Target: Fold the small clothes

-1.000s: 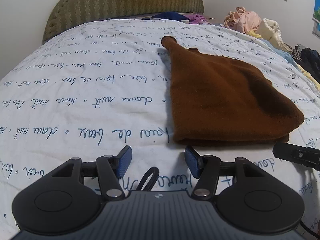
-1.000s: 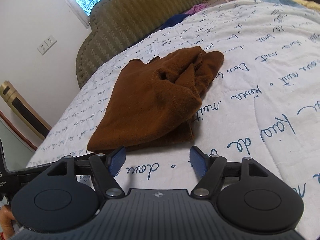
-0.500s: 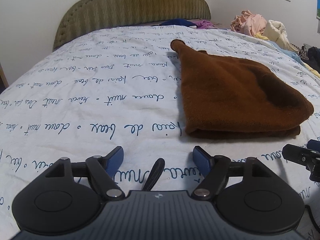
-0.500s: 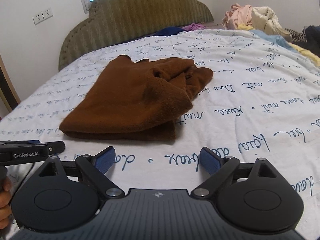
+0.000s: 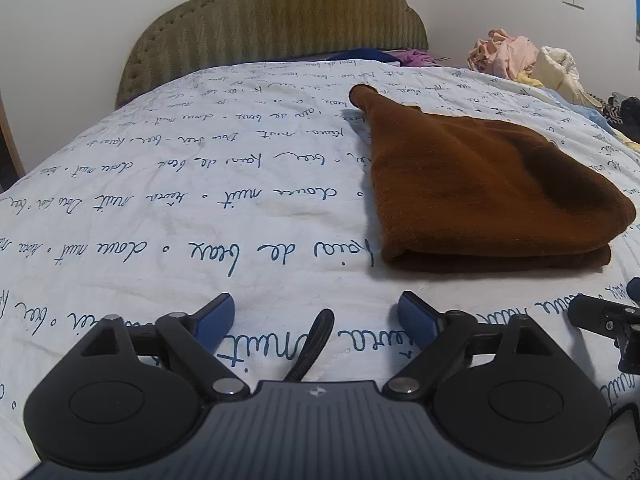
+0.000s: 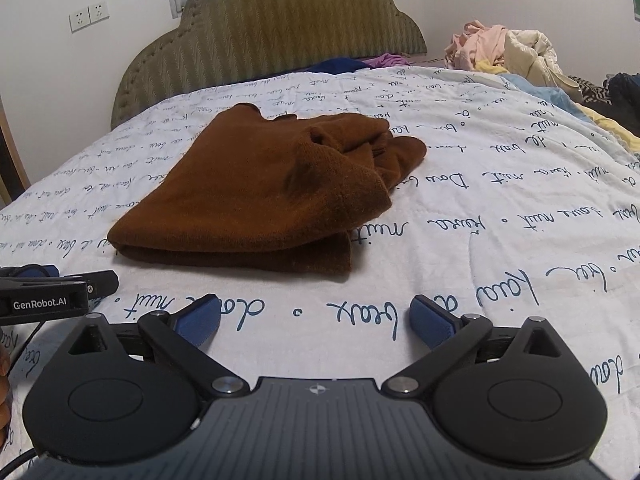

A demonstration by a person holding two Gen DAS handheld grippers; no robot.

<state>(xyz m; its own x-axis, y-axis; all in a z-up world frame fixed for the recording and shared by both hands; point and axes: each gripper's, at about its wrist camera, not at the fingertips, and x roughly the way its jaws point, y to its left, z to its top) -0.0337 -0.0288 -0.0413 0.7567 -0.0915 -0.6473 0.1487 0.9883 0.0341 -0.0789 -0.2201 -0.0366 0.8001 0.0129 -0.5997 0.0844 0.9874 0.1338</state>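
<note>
Both tools (image 5: 316, 318) (image 6: 314, 320) opened wider, one brown garment (image 6: 256, 196)

Two wrist views, low and close over the bed (image 5: 160, 220), facing the headboard (image 6: 272, 36), sharing both.

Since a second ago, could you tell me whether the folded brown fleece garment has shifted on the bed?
No. The folded brown fleece garment keeps its shape and lies over the same blue script on the white quilt; only the cameras' framing changed. Both grippers' jaws have been opening, nothing between them.

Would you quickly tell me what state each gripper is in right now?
Left gripper: open, jaws just widened, nothing between them.
Right gripper: open, jaws just widened, nothing between them.
</note>
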